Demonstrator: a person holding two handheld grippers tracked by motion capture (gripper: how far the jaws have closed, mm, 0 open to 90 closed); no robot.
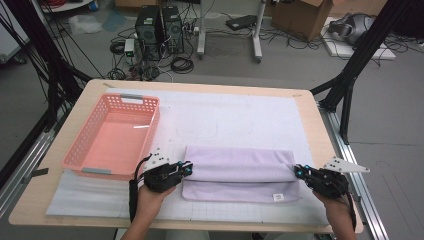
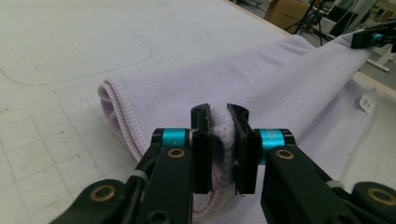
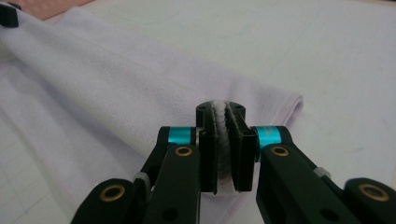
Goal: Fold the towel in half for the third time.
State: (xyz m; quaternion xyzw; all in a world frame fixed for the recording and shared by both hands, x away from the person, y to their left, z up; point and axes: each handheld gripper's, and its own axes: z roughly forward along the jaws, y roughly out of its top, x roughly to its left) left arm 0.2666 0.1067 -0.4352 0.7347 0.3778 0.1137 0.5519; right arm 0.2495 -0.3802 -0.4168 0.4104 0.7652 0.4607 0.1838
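Clamped at both ends: lilac towel (image 1: 240, 172), folded lengthwise on the white mat (image 1: 240, 120) near the table's (image 1: 320, 145) front edge, its upper layer pinched by left gripper (image 1: 186, 168) and right gripper (image 1: 298, 172), jaws closed on cloth. Just beside the left gripper, a pink basket (image 1: 114, 137). Beyond the table, computer towers (image 1: 159, 30), cables, cardboard box (image 1: 305, 17).
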